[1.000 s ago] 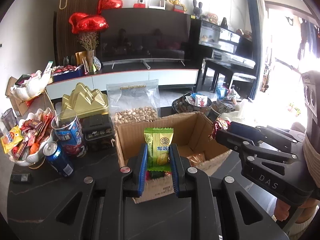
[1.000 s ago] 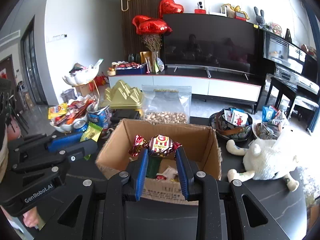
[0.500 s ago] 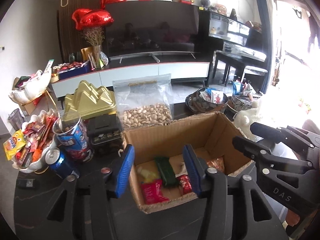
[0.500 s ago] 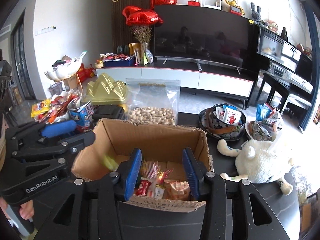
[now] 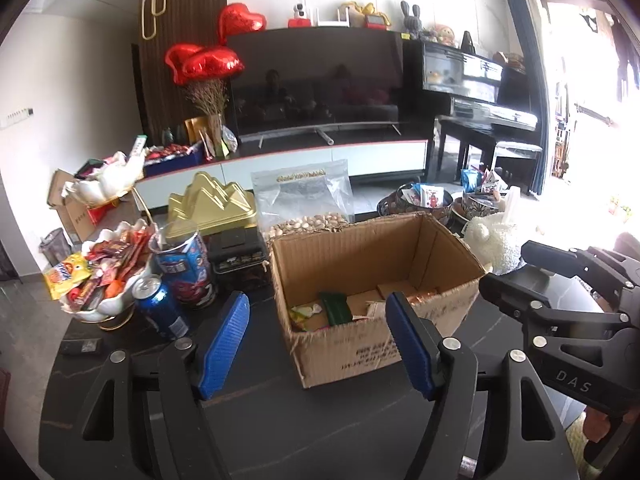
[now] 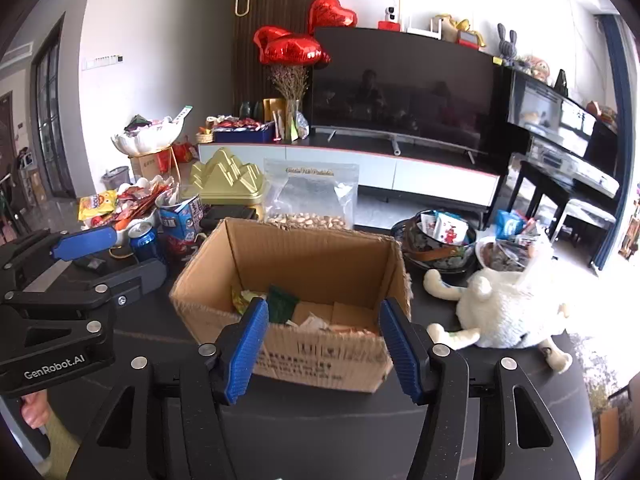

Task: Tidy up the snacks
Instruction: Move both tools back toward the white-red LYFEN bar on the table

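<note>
An open cardboard box [image 5: 360,344] stands on the dark table and also shows in the right wrist view [image 6: 320,356]. Several snack packets [image 5: 328,312] lie inside it, among them a dark green one [image 6: 282,303]. My left gripper [image 5: 316,336] is open and empty, held in front of the box. My right gripper [image 6: 324,340] is open and empty, also in front of the box. Each gripper shows at the edge of the other's view.
A white bowl of snacks [image 5: 102,280], a blue can [image 5: 160,312], a snack canister [image 5: 184,268], a gold tin [image 5: 212,208] and a bag of pistachios [image 5: 304,204] stand left of and behind the box. Dark snack bowls [image 6: 436,240] and a white plush toy [image 6: 508,308] lie to the right.
Both grippers opened and dropped their snacks into the box: the left a green packet, the right a wrapped candy. Both then drew back from the box.
</note>
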